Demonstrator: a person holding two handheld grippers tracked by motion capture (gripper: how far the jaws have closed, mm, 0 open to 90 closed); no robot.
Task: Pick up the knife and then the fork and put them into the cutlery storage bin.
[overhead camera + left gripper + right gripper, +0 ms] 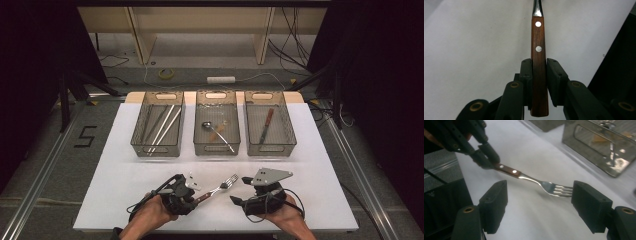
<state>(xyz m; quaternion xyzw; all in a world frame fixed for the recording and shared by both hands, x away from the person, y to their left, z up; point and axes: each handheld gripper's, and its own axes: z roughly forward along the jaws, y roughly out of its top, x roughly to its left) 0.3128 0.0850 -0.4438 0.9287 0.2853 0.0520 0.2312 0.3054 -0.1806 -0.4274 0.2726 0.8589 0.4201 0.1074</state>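
Left gripper [192, 188] clamped on fork [220, 189] by wooden handle, tines toward 2 o'clock above table [125, 185] | right gripper [239, 191] gaped, empty, at fork's 3 o'clock | advice: square the jaws on the tines before closing | white sheet, three bins [217, 131] at 12 o'clock, dark surrounds

Overhead plus two close tongs-mounted views

Your left gripper [192, 190] and right gripper [239, 192] are black, with blocky rectangular pads [495, 203], brass-ringed pivots and trailing black cables; the right carries a grey three-cornered plate [270, 176].
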